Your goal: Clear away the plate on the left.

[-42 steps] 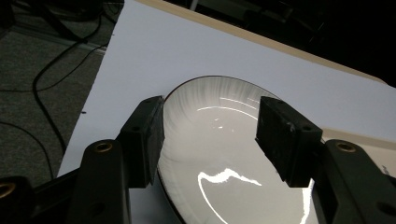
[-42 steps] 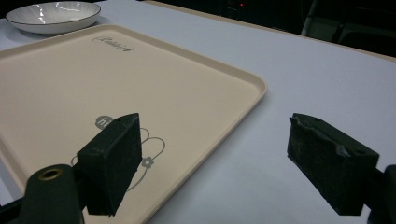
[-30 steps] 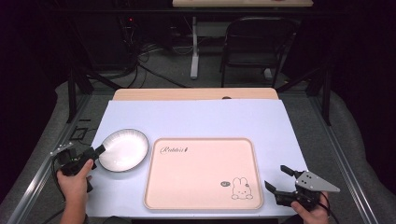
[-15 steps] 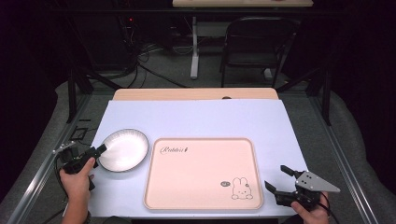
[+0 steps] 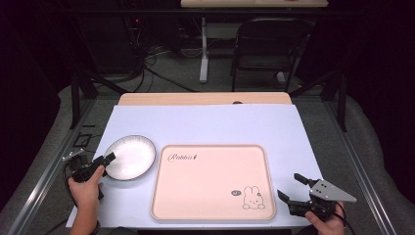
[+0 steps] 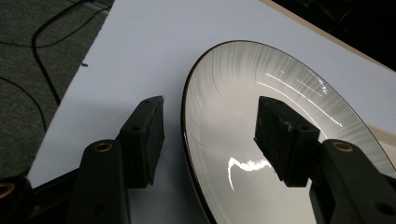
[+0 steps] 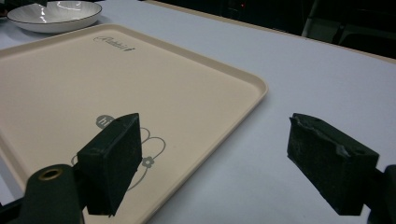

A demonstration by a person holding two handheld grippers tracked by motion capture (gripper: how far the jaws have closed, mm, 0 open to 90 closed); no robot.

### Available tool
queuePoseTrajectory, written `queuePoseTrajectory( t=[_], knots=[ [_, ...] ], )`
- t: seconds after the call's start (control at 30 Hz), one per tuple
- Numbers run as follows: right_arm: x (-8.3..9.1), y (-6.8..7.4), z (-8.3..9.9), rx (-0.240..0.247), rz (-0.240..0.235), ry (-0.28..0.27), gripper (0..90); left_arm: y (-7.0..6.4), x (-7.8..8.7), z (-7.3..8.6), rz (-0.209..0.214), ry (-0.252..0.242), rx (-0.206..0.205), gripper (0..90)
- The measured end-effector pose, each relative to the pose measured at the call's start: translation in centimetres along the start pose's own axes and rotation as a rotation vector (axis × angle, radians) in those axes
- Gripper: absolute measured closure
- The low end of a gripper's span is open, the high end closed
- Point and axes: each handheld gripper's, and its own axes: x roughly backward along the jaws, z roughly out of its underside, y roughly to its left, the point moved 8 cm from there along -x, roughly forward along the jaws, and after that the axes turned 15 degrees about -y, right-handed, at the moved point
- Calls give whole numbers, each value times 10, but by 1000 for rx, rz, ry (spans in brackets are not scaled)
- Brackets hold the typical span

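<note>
Item: shallow white plate (image 5: 129,157) with a thin dark rim, lying flat on the pale table cover (image 5: 205,125) at the lower left of the high view, just beside the left edge of the pink tray (image 5: 213,181).

Material, judged: glazed ceramic; stiff, fairly heavy for a two-jaw pinch, brittle if dropped or knocked against the tray. The streaked highlights suggest a smooth, slippery glaze.

Left gripper (image 6: 210,135): jaws spread wide and straddling the plate's near rim, one jaw outside over the cover, the other over the bowl of the plate; nothing gripped.

Right gripper (image 5: 296,188): lower right of the high view, jaws wide apart, empty, near the tray's right corner with the rabbit print (image 5: 253,198).

Hold point, judged: the rim where the jaws now bracket it, one pad under the lip and one inside. A deep bite is advisable; a shallow pinch could let the plate pivot or slide out.
</note>
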Motion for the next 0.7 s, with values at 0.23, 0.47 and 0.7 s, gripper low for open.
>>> queuePoseTrajectory(
  t=[0.23, 0.47, 0.7],
  knots=[
    [0, 0, 0, 0, -1, 0, 173, -5, -5, 6, 13, 20, -4, 492],
    [0, 0, 0, 4, -4, 0, 173, -1, -5, 6, -2, 21, 35, 590],
    [0, 1, 0, 4, -5, 1, 173, 2, -6, 6, -26, 26, 57, 664]
  ],
)
